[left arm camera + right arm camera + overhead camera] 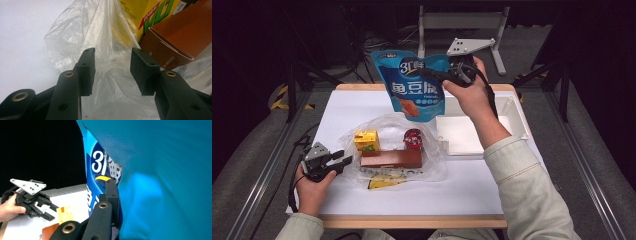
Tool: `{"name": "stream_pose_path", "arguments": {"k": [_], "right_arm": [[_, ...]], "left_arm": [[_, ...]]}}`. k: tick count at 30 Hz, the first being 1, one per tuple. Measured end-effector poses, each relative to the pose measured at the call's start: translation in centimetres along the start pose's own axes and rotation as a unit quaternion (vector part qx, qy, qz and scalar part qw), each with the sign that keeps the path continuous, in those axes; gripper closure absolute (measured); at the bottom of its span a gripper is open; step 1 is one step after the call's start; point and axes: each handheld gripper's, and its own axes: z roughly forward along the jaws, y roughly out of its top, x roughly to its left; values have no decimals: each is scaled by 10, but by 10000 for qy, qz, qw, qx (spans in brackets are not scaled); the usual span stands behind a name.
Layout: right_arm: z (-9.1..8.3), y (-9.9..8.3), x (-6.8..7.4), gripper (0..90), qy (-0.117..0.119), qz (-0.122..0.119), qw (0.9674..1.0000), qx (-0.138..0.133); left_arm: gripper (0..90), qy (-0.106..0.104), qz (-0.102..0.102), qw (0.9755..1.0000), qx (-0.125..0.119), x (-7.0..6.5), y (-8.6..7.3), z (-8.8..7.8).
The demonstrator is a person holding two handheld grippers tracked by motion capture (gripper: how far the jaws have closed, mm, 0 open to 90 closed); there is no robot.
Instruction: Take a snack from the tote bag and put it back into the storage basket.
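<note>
High view: the white table (337, 115) carries a clear plastic bag (387, 130), and above its far side hangs the blue snack pouch (414, 85), clamped in the right gripper (439, 76). Left gripper (343, 159) rests at the bag's edge, jaws apart, gripping nothing.

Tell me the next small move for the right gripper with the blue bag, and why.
Probably carry the blue snack bag sideways over the white tray and lower it in. The right gripper is shut on it, holding it above the table, beside the tray, away from the plastic bag.
</note>
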Motion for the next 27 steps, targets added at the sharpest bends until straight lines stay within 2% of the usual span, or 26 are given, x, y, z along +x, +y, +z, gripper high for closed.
{"name": "stream_pose_path", "arguments": {"k": [1,12,27], "right_arm": [[-7,-1,-3,899,-68,16,10000,13],[-36,-6,-17,899,-365,68,9993,39],[-68,-15,-35,898,-705,141,9973,117]], "left_arm": [[555,6,0,10000,3,0,0,0],[550,-14,-5,10000,15,0,0,1],[538,-29,7,10000,18,0,-1,1]]}}
